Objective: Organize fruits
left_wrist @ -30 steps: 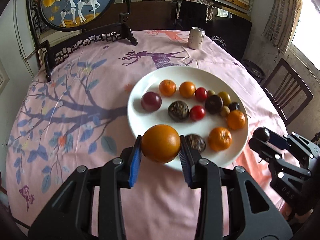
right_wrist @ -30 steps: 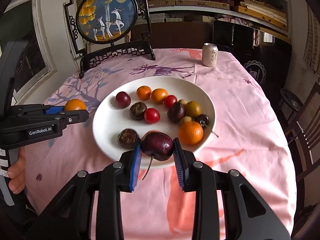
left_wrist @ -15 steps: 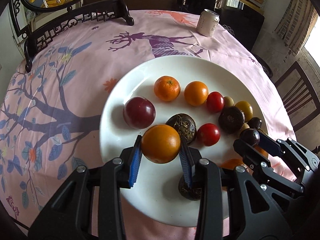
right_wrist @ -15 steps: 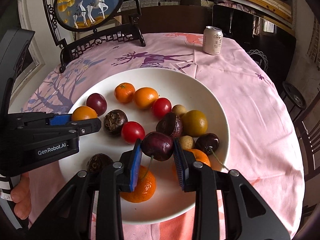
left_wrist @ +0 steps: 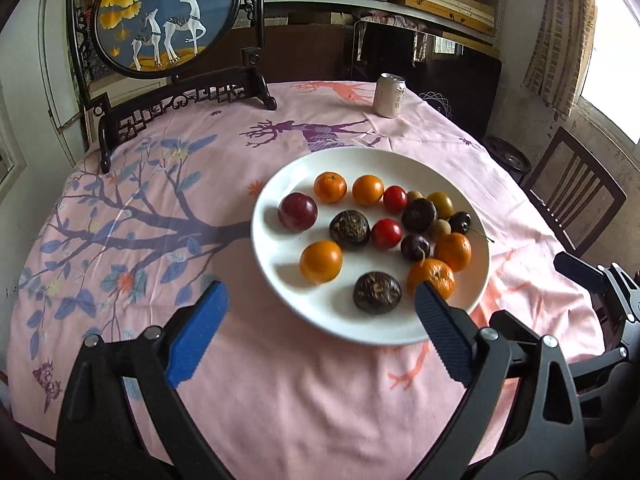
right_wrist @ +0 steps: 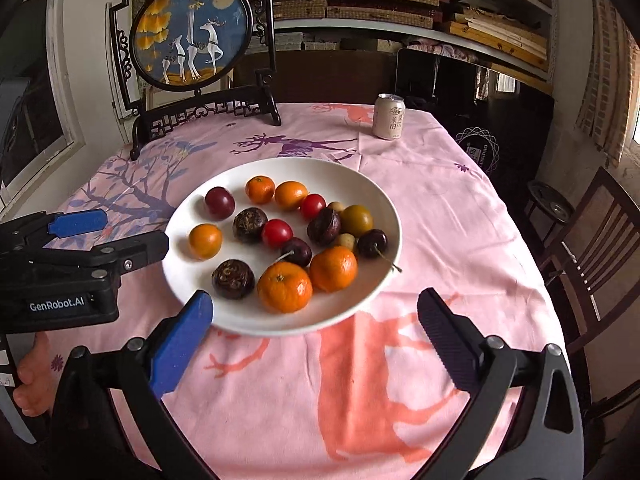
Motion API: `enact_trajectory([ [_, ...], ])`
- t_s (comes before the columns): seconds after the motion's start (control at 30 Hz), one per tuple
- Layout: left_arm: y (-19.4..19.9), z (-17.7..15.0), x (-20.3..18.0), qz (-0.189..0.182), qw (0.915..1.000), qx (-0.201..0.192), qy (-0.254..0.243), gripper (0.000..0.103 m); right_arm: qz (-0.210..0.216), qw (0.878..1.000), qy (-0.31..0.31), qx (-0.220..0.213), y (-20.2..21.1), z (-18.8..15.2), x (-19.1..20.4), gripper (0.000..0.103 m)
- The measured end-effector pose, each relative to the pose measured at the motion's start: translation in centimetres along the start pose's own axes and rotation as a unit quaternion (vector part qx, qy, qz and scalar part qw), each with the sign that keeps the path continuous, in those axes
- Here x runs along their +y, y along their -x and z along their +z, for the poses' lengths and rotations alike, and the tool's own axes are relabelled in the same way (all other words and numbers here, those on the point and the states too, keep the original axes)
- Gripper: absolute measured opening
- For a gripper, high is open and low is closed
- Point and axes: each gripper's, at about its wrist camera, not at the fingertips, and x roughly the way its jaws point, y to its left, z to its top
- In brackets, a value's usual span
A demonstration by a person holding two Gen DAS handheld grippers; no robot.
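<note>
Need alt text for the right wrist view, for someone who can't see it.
The right claw hangs open and empty over a pink tablecloth, just short of a white plate holding oranges, cherries, tomatoes and dark fruits. The open left claw sits at the plate's left.

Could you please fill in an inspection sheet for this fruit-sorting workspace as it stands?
Surface: round table under a pink tablecloth with tree and deer prints.
Job's things: white plate holding all the fruit, including an orange, a dark cherry and two mandarins.
Clutter: drink can; deer screen at the far edge.
Grippers: left claw open, empty; right claw open, empty.
Cables: nothing seen.
Surroundings: wooden chair, shelves behind.
</note>
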Motion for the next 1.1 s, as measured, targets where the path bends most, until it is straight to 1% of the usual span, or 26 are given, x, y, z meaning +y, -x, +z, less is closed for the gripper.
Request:
enact_trajectory([
  [0.13, 0.9, -1.8, 0.2, -0.003, 0.9999, 0.014, 0.005, 0.096, -0.006, 1.0, -0.006, 0.008, 0.9, -1.0, 0.4, 0.102],
  [0.4, 2.6, -3.5, 0.3, 0.015, 0.9999, 0.001, 0.004, 0.096, -0.002, 1.0, -0.014, 0.014, 1.7, -2.0, 1.0, 0.102],
  [0.47, 2.9, -3.6, 0.2, 0.02, 0.9998, -0.004, 0.0, 0.096, 0.0, 1.0, -0.016, 0.012, 2.0, -2.0, 1.1, 0.102],
  [0.57, 3.3, -3.7, 0.3, 0.015, 0.9999, -0.004, 0.003, 0.096, 0.006, 1.0, -0.021, 0.01, 2.4, -2.1, 1.2, 0.102],
  [1.1, 4.1, -4.0, 0.0, 0.02, 0.9998, -0.009, 0.002, 0.096, 0.006, 1.0, -0.012, 0.001, 3.7, -2.3, 1.8, 0.102],
])
